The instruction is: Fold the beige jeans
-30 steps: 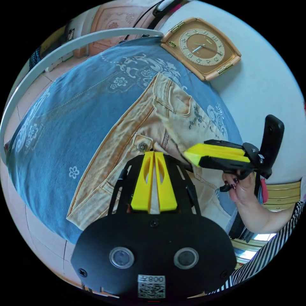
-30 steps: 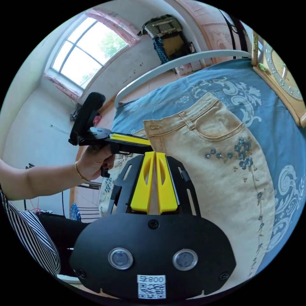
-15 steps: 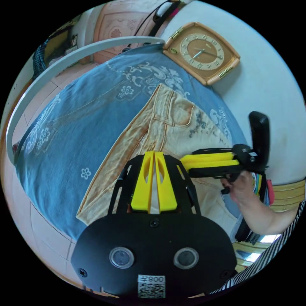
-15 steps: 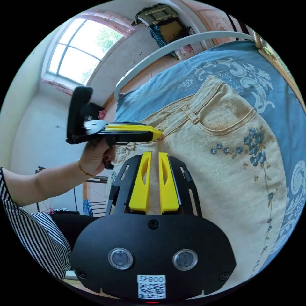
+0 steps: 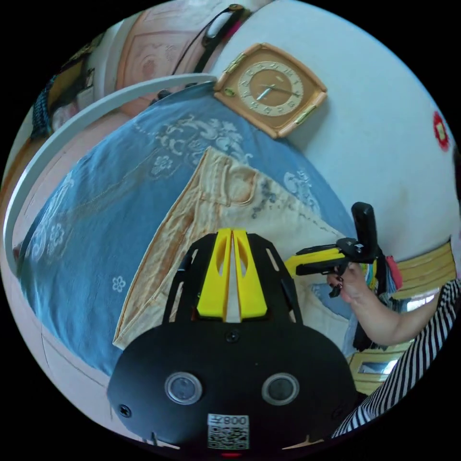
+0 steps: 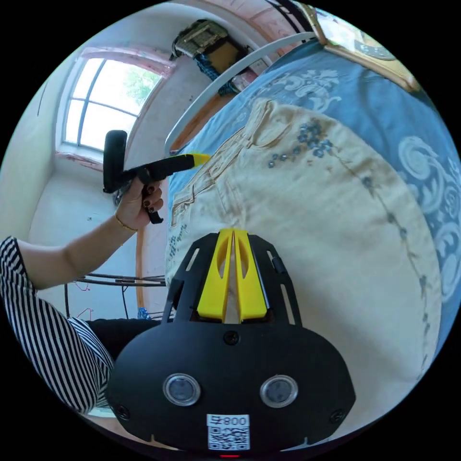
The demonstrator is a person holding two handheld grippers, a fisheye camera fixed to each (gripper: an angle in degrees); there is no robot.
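Note:
The beige jeans (image 5: 225, 201) lie flat on the blue bed cover (image 5: 96, 201), with a pocket and blue flower embroidery (image 6: 309, 139) facing up. My left gripper (image 5: 232, 234) is shut, with nothing seen between its jaws, and hovers over the jeans' near part. In the right gripper view the left gripper (image 6: 199, 157) hangs in the air beside the jeans' waist edge, held by a hand (image 6: 139, 201). My right gripper (image 6: 233, 234) is shut just above the pale cloth (image 6: 312, 230). The left gripper view has this right gripper (image 5: 290, 261) low over the jeans' right side.
A wooden-framed clock (image 5: 270, 89) leans on the white wall at the bed's far side. A white curved rail (image 5: 72, 129) runs round the bed's edge. A window (image 6: 101, 110) and stacked items (image 6: 206, 43) are beyond. A striped sleeve (image 6: 43, 331) shows beside the bed.
Both grippers have drawn back from the jeans' waist. The left gripper has lifted off the waistband. The right jaws stood slightly apart half a second ago and are together now.

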